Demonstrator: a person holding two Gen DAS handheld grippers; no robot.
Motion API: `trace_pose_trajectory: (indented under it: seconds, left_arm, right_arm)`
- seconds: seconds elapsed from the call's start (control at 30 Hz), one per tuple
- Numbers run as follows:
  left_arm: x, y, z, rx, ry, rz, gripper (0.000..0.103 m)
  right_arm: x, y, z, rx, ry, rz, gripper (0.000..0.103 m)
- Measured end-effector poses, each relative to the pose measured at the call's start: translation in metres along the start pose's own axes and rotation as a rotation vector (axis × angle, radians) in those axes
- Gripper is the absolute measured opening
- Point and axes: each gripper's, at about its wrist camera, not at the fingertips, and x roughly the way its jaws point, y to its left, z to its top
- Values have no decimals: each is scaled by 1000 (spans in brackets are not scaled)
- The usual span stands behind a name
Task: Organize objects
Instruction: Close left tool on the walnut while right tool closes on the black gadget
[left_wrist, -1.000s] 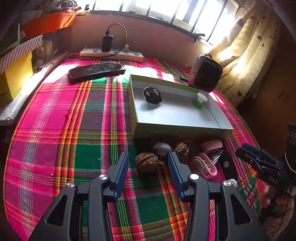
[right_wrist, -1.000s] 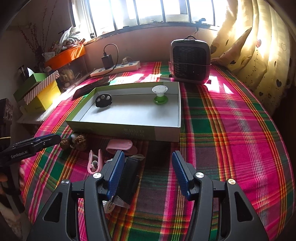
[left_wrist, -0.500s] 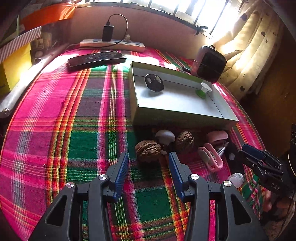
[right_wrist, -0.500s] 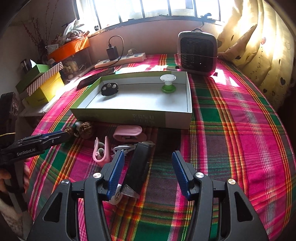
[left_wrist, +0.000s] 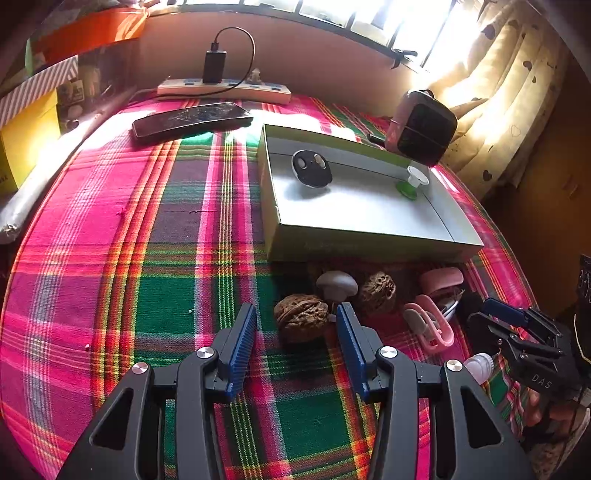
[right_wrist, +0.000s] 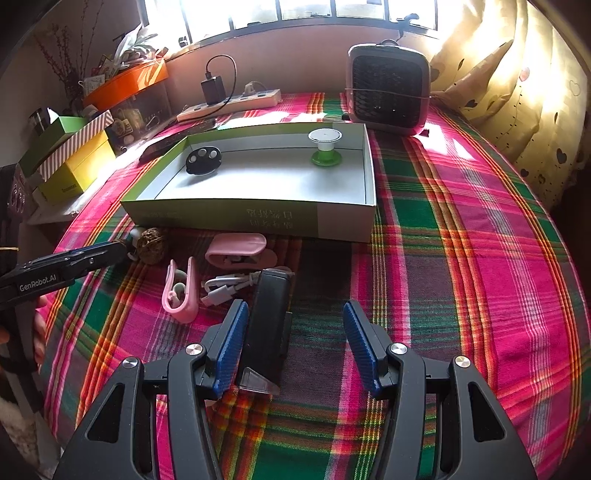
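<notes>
My left gripper is open and low over the plaid cloth, with a brown walnut lying just at its fingertips, untouched by the pads. Behind the walnut lie a grey mushroom-shaped piece and a second walnut. My right gripper is open too. A black oblong device lies on the cloth between its fingers, close to the left one. A shallow green-and-white box holds a black oval piece and a green-and-white spool.
A pink clip, a pink case, a white cable and a small white bottle lie in front of the box. Behind it are a phone, a power strip and a small heater. Cartons stand at the left.
The right wrist view has tipped slightly, so the black device sits a little further in between the fingers. Both jaws keep the same gap, and the left gripper has barely shifted.
</notes>
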Motion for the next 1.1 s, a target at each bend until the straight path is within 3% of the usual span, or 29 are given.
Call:
trace_pose_trajectory:
  seconds: [0.73, 0.87, 1.1]
  left_arm:
    - [4, -4, 2, 36, -19, 22, 43]
    - [4, -4, 2, 39, -19, 24, 42]
    - [4, -1, 2, 18, -17, 0, 30]
  right_arm:
    - [1, 0, -5, -55, -6, -74, 54]
    - [1, 0, -5, -53, -9, -79, 47]
    - [0, 0, -6, -56, -13, -78, 36]
